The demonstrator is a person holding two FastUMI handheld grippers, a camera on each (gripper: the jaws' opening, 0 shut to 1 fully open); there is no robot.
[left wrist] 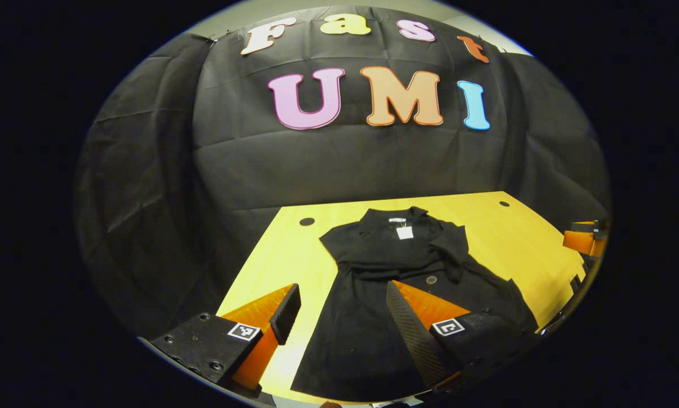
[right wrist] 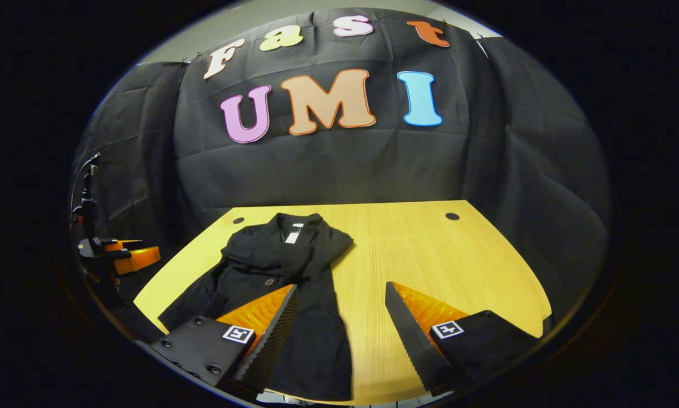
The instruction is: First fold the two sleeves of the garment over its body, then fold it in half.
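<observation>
A black garment (left wrist: 373, 306) lies flat on the yellow wooden table (left wrist: 294, 255), its collar and white label (left wrist: 404, 232) at the far end. Both sleeves look folded in across the chest, one of them (left wrist: 452, 249) draped over the right side. My left gripper (left wrist: 342, 287) hovers open over the garment's near left part, with nothing between its fingers. In the right gripper view the garment (right wrist: 271, 272) lies to the left, and my right gripper (right wrist: 340, 287) stands open above its right edge and the bare table (right wrist: 430, 255).
The table has small dark holes near its far corners (left wrist: 306, 221) (right wrist: 452, 216). Black cloth walls close it in at the back and sides. The right gripper (left wrist: 586, 241) shows far off at the table's right edge, and the left gripper (right wrist: 124, 255) shows at the left edge.
</observation>
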